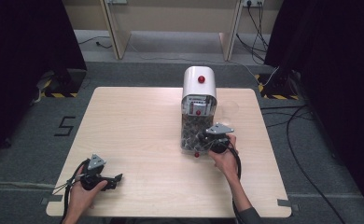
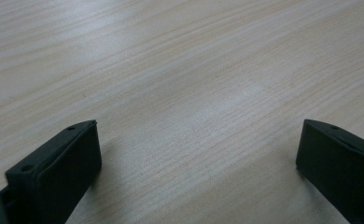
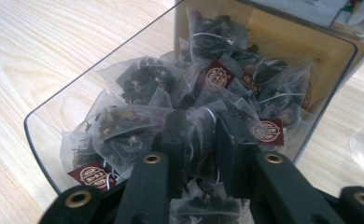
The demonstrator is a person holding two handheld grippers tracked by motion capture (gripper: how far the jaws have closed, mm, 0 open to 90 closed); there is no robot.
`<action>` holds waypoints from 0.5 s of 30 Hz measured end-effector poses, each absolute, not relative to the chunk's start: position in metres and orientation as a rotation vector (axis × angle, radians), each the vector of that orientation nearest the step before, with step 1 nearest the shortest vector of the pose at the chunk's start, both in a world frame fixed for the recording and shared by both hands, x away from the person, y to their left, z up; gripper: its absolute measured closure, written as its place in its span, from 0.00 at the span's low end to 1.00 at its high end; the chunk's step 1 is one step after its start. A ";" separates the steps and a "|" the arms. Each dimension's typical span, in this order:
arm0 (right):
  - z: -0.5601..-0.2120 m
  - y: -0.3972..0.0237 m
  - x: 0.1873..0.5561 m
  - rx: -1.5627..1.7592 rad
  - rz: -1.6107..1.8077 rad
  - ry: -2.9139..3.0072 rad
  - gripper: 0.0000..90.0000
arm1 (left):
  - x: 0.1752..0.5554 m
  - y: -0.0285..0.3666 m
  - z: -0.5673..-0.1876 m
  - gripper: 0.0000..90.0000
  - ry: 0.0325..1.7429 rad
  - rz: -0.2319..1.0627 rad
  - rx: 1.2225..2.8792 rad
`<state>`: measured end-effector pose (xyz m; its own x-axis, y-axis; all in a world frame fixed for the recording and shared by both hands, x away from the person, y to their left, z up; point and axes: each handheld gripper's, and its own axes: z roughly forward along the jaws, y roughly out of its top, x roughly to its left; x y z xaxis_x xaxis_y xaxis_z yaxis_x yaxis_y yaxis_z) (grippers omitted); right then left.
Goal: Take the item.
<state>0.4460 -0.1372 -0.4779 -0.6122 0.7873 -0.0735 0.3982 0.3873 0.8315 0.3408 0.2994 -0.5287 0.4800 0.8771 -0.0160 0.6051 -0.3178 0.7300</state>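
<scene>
Several dark-red round-crested tags (image 3: 219, 74), writing unreadable; right claw (image 3: 199, 135) pinching a tea bag (image 3: 196, 128), left claw (image 2: 196, 154) wide.

Readable marks: a floor numeral and small tea-bag tags

A black "5" (image 1: 65, 126) is marked on the grey floor left of the table (image 1: 138, 135). In the right gripper view, dark red tags (image 3: 219, 75) on the tea bags (image 3: 138, 84) in the clear drawer (image 3: 45, 116) carry a round pale emblem with small characters, too small to read; more such tags lie at the near corner (image 3: 92, 175) and by the right wall (image 3: 269, 131).
</scene>
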 end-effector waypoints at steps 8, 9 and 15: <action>-0.479 -0.142 0.446 1.001 1.146 2.182 0.93 | 0.341 0.299 -0.529 0.00 1.221 0.510 2.044; -0.479 -0.143 0.446 0.999 1.152 2.179 0.93 | 0.341 0.299 -0.529 0.00 1.222 0.511 2.043; -0.474 -0.145 0.443 0.980 1.187 2.164 0.95 | 0.341 0.299 -0.529 0.00 1.221 0.510 2.044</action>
